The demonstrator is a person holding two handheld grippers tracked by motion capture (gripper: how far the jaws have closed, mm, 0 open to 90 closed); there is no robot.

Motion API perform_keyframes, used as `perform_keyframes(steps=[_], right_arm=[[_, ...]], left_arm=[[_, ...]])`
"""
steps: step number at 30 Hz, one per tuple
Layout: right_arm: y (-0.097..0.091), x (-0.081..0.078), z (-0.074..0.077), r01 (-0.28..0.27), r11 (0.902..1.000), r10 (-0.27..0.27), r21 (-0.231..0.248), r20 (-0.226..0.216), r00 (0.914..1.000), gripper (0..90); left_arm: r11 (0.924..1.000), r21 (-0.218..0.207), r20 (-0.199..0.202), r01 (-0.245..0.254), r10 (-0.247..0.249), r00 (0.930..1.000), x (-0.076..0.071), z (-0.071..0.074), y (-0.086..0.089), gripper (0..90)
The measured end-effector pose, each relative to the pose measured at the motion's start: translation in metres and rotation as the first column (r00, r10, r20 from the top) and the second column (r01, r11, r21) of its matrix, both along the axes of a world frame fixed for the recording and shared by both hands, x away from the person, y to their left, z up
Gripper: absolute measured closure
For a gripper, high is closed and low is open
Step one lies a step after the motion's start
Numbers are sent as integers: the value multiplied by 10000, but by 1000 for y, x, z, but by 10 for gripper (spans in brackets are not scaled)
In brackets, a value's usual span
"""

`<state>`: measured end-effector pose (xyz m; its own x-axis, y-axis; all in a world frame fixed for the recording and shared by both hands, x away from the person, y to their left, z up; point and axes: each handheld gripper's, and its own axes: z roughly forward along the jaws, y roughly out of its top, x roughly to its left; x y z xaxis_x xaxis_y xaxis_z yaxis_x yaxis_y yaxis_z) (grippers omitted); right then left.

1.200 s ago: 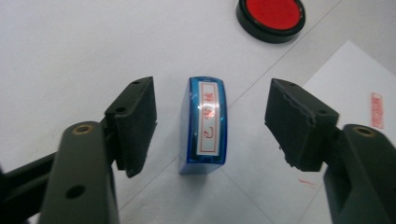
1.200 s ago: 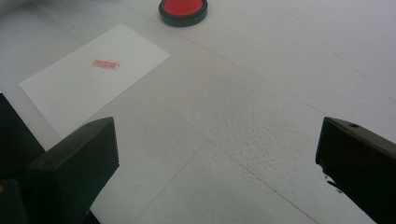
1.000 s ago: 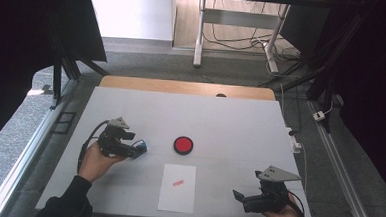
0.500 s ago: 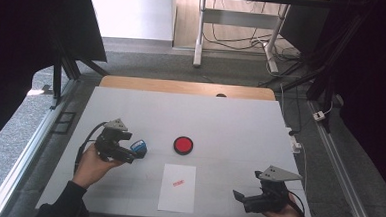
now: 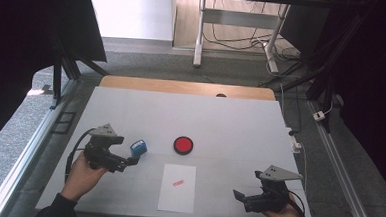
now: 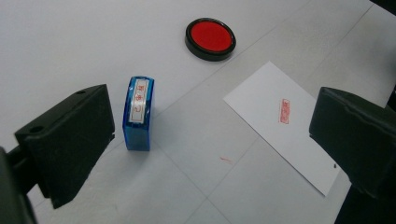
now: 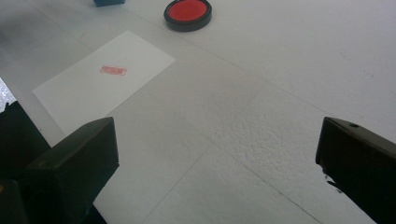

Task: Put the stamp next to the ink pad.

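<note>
From the high view we counted one blue stamp (image 5: 139, 147), one red ink pad (image 5: 183, 144) and one sheet of paper (image 5: 177, 187) bearing one red imprint (image 5: 178, 183), all on the white table (image 5: 240, 126). The stamp stood on the table just beyond the tips of the left gripper (image 5: 126, 161), apart from them. The right gripper (image 5: 241, 197) sat near the table's front right corner, well apart from everything.

In the left gripper view we saw two black jaws spread wide, having just been opening, with the stamp (image 6: 138, 113) standing upright and free between them, nearer the left-hand jaw.

In the right gripper view we saw two jaws standing wide with only bare table between them; the paper (image 7: 105, 81) and the ink pad (image 7: 187, 14) lay beyond.
</note>
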<state>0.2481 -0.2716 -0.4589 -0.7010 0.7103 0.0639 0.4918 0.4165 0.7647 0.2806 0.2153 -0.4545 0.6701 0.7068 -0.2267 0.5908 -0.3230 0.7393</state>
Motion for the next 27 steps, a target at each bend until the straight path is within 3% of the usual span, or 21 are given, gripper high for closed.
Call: perform_keyframes(steps=[20,27], right_arm=[[0,0,0,60,10000,-60,15,-36,10000,0],[-1,0,0,94,9999,-94,45,-18,10000,0]], left_arm=[[9963,-632,285,-581,600,9978,-49,1,30,0],[9936,-641,442,-932,961,9944,-66,0,44,0]])
